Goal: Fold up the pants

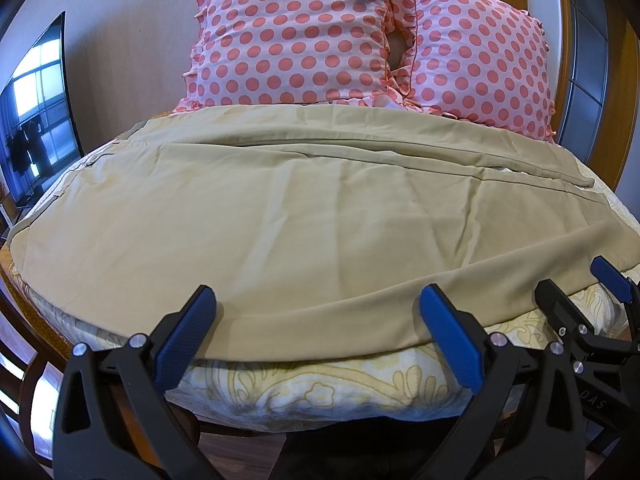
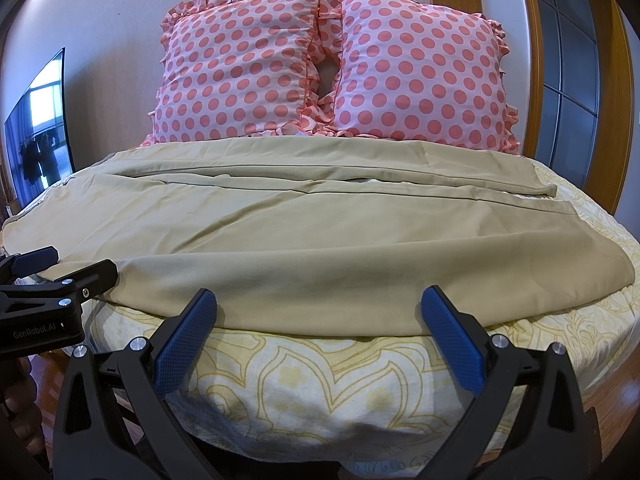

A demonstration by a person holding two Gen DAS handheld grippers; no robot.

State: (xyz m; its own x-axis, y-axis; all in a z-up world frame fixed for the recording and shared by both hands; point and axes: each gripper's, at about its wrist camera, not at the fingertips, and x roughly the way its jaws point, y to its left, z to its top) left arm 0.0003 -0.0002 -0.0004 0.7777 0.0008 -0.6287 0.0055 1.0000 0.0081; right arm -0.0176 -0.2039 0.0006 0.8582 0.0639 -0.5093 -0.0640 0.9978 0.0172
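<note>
Tan pants (image 1: 280, 216) lie spread flat across the bed, waistband to the left and leg hems to the right; they also show in the right wrist view (image 2: 304, 232). My left gripper (image 1: 318, 300) is open and empty, its blue pads at the pants' near edge. My right gripper (image 2: 318, 300) is open and empty at the same near edge, further right. The right gripper also shows at the right of the left wrist view (image 1: 580, 280). The left gripper shows at the left of the right wrist view (image 2: 76, 264).
Two pink polka-dot pillows (image 1: 296, 36) (image 2: 416, 72) stand against the wall behind the pants. The yellow patterned bedsheet (image 2: 320, 384) hangs over the near edge. A dark TV screen (image 1: 36, 120) is at the left; a wooden door frame (image 2: 532, 60) at the right.
</note>
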